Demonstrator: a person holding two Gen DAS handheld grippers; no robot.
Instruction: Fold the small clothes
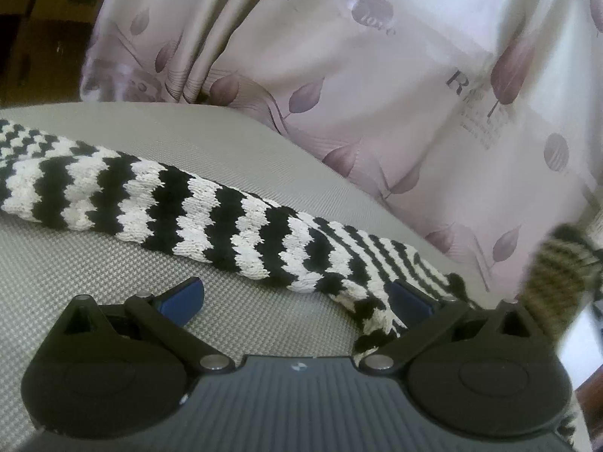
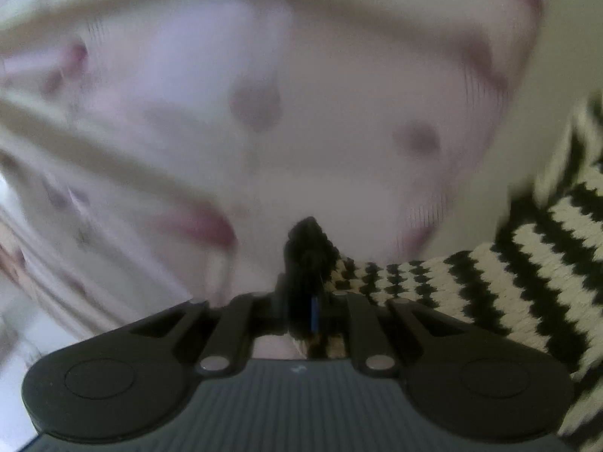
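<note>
Curtain (image 1: 377, 86) printed with leaves, "love" and a large "R". Grey woven surface (image 1: 94, 256) bears the black-and-white knit garment (image 1: 196, 211). Left gripper (image 1: 296, 297) low over it, jaws wide apart, holding nothing. Right gripper (image 2: 307, 286), blurred, clamped tight on the garment's black edge.

A pale curtain (image 1: 377, 86) printed with mauve leaves carries the only readable text. At about one o'clock in the left wrist view, a round mauve disc on it reads "love". At three o'clock, a large dark capital "R" stands beside a leaf; the small lines below it are illegible.
</note>
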